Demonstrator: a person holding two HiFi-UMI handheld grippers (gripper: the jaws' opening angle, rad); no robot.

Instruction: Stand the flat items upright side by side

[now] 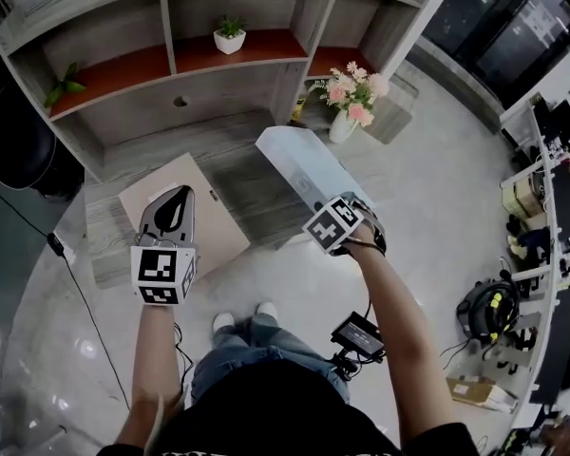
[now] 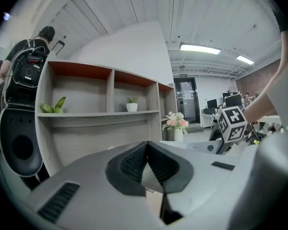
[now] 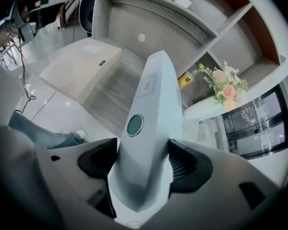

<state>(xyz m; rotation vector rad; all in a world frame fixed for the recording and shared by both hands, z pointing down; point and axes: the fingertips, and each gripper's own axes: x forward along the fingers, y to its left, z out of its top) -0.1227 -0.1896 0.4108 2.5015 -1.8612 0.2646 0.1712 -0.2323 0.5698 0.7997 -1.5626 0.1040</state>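
Jaws wide, the right tongs are clamping the white flat box by its near end, its long axis pointing away over the shelf ledge, while the nearly closed left tongs are pinching the tan flat box at the ledge's left front.

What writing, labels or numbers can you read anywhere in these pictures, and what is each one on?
No text reads clearly enough to quote.
White box: round dark sticker and pale label, both too blurred to read.
Brown box: small dark tag, too small to read.
Small green sign: too blurred to read.
Marker cubes: black-and-white squares only, no words.
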